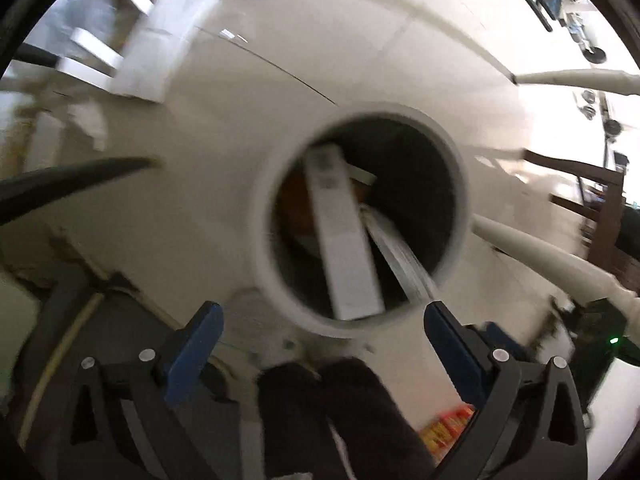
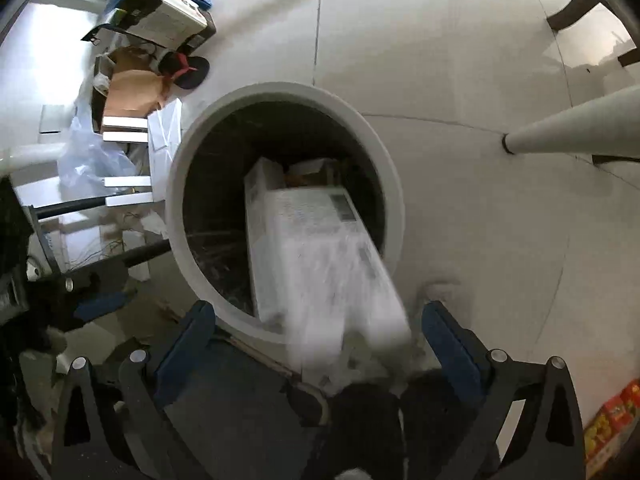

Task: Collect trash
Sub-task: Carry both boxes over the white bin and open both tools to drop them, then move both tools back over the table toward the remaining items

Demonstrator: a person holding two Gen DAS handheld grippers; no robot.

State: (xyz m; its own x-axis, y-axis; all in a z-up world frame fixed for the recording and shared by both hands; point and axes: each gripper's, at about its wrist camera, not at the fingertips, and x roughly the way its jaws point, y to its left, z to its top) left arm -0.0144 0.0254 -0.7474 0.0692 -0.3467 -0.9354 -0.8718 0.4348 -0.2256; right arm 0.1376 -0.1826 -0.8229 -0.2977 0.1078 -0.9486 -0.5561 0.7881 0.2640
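A round white trash bin (image 1: 460, 184) with a dark inside stands on the pale floor, seen from above in both views; it also shows in the right wrist view (image 2: 184, 184). A long white carton (image 1: 344, 240) leans inside it. In the right wrist view a white printed box (image 2: 320, 248), blurred, is partly inside the bin and overhangs its near rim. My left gripper (image 1: 323, 322) is open and empty just above the bin's near rim. My right gripper (image 2: 318, 322) is open, with the blurred box between its fingers but not gripped.
White boxes (image 1: 160, 40) lie on the floor at far left. Cardboard (image 2: 128, 88), a clear plastic bag (image 2: 88, 160), a black and red slipper (image 2: 188, 68) and a printed box (image 2: 168, 12) sit left of the bin. White table legs (image 2: 568, 124) stand to the right. A colourful packet (image 2: 608, 424) lies bottom right.
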